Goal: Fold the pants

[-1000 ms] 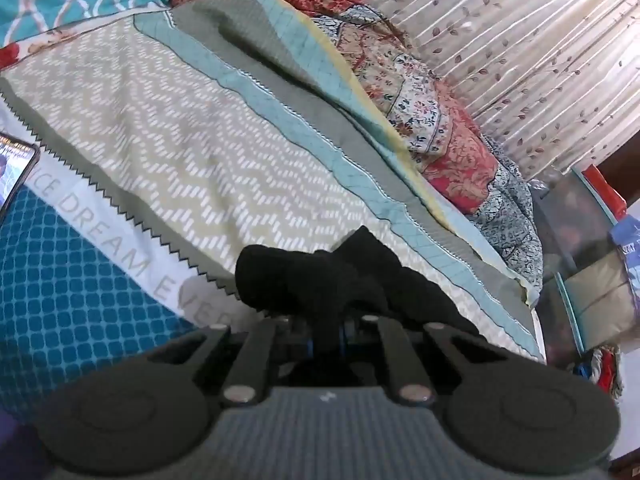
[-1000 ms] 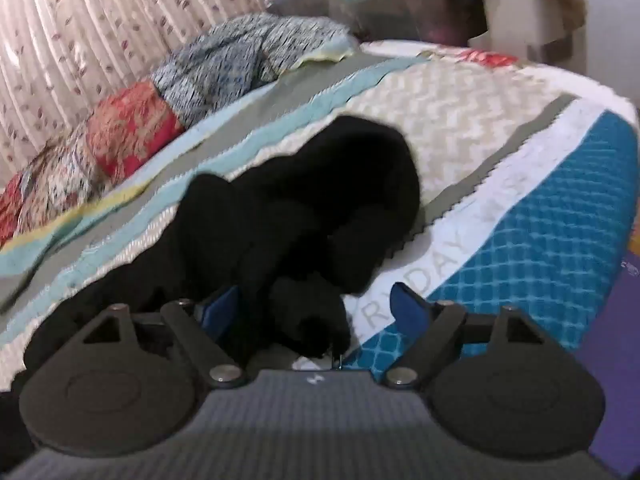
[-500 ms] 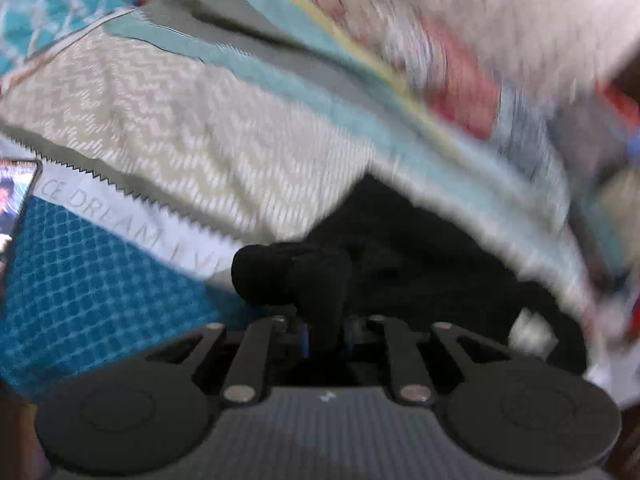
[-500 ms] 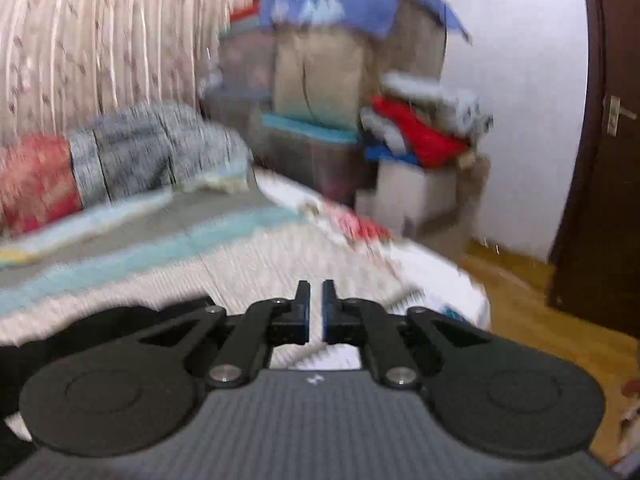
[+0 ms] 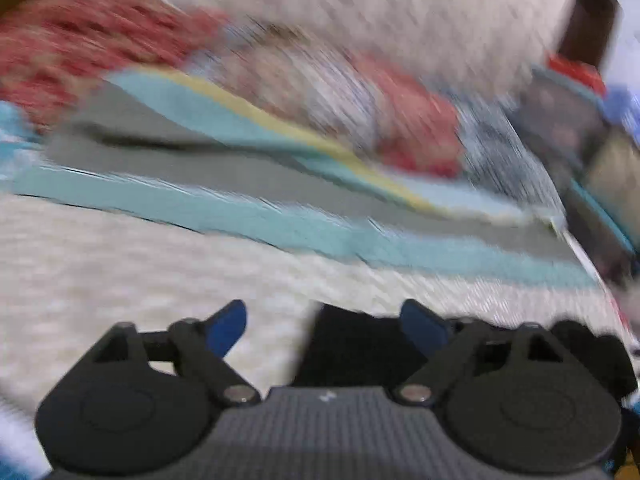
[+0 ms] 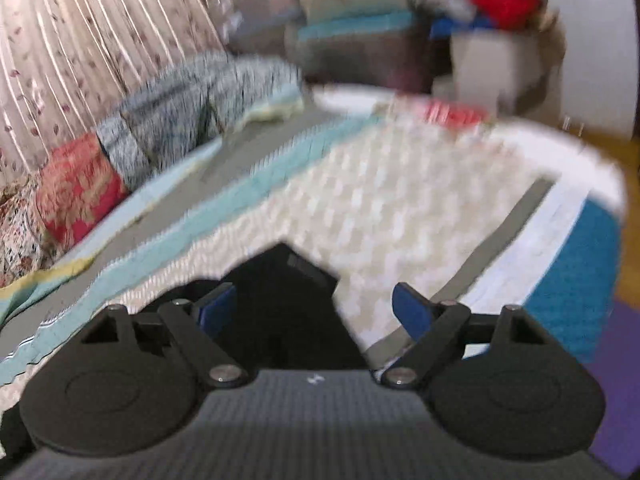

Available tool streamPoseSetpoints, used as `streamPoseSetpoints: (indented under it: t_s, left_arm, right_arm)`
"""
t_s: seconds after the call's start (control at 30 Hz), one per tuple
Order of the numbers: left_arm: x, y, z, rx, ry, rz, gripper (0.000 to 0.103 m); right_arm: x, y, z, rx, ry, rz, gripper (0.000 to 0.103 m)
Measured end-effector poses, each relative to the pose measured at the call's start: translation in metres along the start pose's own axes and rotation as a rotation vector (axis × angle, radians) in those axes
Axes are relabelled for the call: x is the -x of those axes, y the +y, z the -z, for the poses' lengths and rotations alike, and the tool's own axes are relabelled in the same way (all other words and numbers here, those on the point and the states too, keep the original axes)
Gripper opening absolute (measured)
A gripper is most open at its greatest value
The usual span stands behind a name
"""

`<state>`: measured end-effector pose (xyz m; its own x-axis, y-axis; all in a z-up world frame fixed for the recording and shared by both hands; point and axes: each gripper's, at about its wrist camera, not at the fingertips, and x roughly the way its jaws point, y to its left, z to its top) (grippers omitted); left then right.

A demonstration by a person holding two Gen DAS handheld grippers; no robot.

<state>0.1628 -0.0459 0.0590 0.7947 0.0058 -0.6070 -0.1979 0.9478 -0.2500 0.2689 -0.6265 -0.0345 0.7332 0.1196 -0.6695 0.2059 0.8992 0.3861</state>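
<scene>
Looking along the left gripper [image 5: 325, 326], its jaws have just been opening and stand spread, pinching nothing; black pants [image 5: 360, 350] lie on the bedspread [image 5: 120, 264] beneath, toward its right finger. The right gripper [image 6: 316, 308], also freshly spread and empty, alone shows a pants corner [image 6: 286, 276] and purple mat [image 6: 616, 380].

Black pants [image 6: 280, 304] on patterned bedspread [image 6: 392, 208], right gripper [image 6: 316, 308] jaws just opened wide
</scene>
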Motion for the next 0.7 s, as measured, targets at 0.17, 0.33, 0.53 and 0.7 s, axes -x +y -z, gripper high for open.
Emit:
streamPoseSetpoints:
  t_s: [0.17,0.33,0.53,0.7]
  left_arm:
    - [-0.109,-0.038,0.028,-0.073,0.226,-0.017,0.005]
    - [-0.059,-0.007,-0.002,0.024,0.025,-0.071,0.004]
    - [0.058,0.081,-0.026,0.281,-0.222,-0.199,0.004]
    - [0.079,0.108,0.016,0.356,-0.169,-0.275,0.004]
  right_arm:
    - [-0.04,0.001,0.012,-0.047,0.159,-0.049,0.018]
    - [0.004,0.045,-0.013,0.111,-0.12,-0.121,0.009]
    - [0.046,0.097,-0.021,0.394,-0.357,-0.276,0.011]
    - [0.022,0.097,0.032,0.547,-0.144,-0.284,0.03]
